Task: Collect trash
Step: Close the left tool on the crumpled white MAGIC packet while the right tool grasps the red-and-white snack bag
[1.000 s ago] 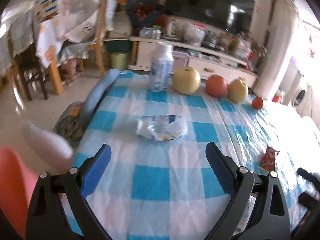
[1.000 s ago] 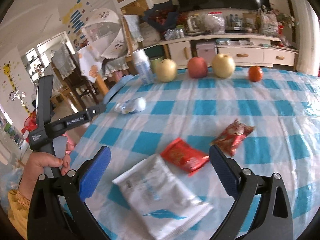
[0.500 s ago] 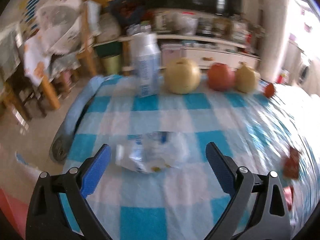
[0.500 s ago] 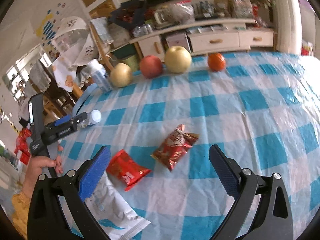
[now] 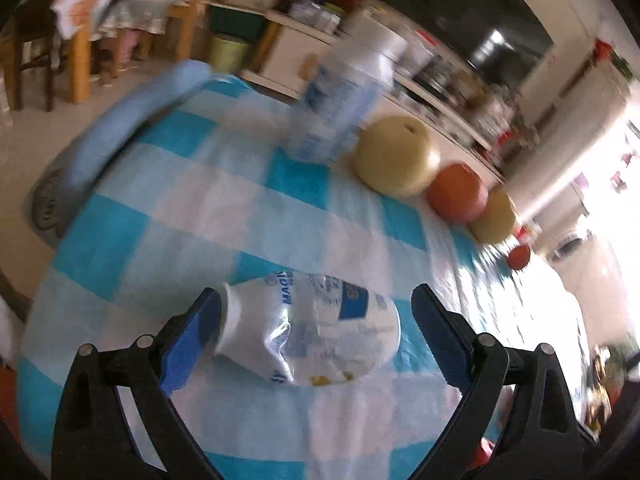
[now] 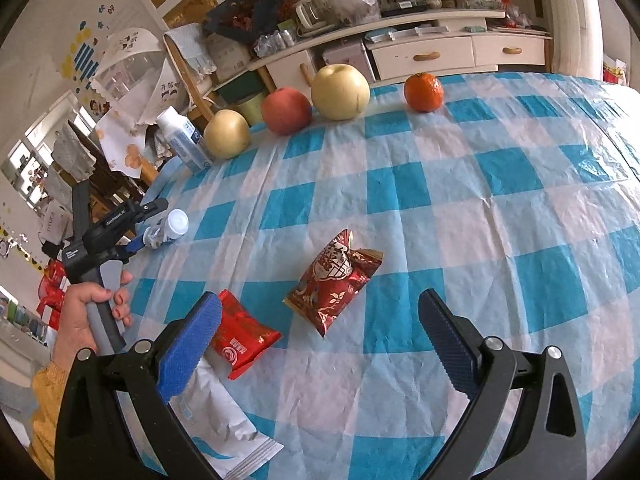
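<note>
Left tool wide around crushed bottle near tablecloth edge, right tool wide.

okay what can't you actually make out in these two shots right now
- Upright bottle: label smeared by motion blur, left view.
- White bag: partly hidden by the right gripper, right view.
- Crushed bottle: whether the left gripper touches it is unclear.
</note>
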Available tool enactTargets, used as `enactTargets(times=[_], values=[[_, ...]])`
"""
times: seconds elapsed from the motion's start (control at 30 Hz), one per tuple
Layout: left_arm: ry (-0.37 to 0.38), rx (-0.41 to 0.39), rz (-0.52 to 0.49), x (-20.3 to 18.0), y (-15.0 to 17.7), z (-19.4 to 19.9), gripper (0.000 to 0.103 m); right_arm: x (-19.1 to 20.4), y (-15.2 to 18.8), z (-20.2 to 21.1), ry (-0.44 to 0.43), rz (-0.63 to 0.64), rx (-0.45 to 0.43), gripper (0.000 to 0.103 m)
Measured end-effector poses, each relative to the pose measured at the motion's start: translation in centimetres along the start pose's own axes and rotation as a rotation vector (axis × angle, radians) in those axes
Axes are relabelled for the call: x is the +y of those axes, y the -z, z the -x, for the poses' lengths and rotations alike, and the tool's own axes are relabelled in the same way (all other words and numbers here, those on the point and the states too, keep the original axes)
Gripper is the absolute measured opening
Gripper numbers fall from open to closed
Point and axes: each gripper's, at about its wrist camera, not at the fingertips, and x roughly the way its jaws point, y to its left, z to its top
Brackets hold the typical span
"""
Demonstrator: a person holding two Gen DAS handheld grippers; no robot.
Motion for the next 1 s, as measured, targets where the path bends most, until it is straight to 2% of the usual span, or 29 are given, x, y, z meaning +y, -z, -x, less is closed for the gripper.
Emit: enactTargets(times=[0.13,0.17,0.23,0.37,0.47,0.57,0.7,1.0], values=[[0.091,0.113,-0.142,-3.3,1.4,-0.7,0.096,-0.1,-0.1,0.1,0.013,0.009,-0.005,0.097],[0.141,0.165,-0.209,-4.7,2.2,-0.8,0.096,-0.2,-0.2,0.0,0.014,0.008,-0.006,0.097],[0.18,0.223,-0.347,-7.2,3.9,-0.8,0.096,-0.5,-0.3,-0.1,0.022,0.004,-0.002,0.097],[0.115,0.197,-0.581,-10.8,5.7,-0.1,0.096,-1.0,-0.5,-0.7,0.028,-0.005,0.013,0.097],[0.014,0.117,-0.664,-12.3,5.8,0.1,0.096,-0.9,-0.8,-1.3,0.036,0.005,0.021,0.097],[-0.041,0.065,-0.722,-13.6,6.0,-0.2,0.096,-0.7,-0.9,-2.4,0.044,0.021,0.041,0.097],[-0.114,0.052,-0.786,-13.7,6.5,-1.5,0.096,-0.1,-1.0,-3.7,0.062,0.052,0.053,0.097],[-0.141,0.058,-0.71,-12.6,5.3,-3.1,0.096,-0.4,-1.8,-5.7,0.071,0.064,0.065,0.097]])
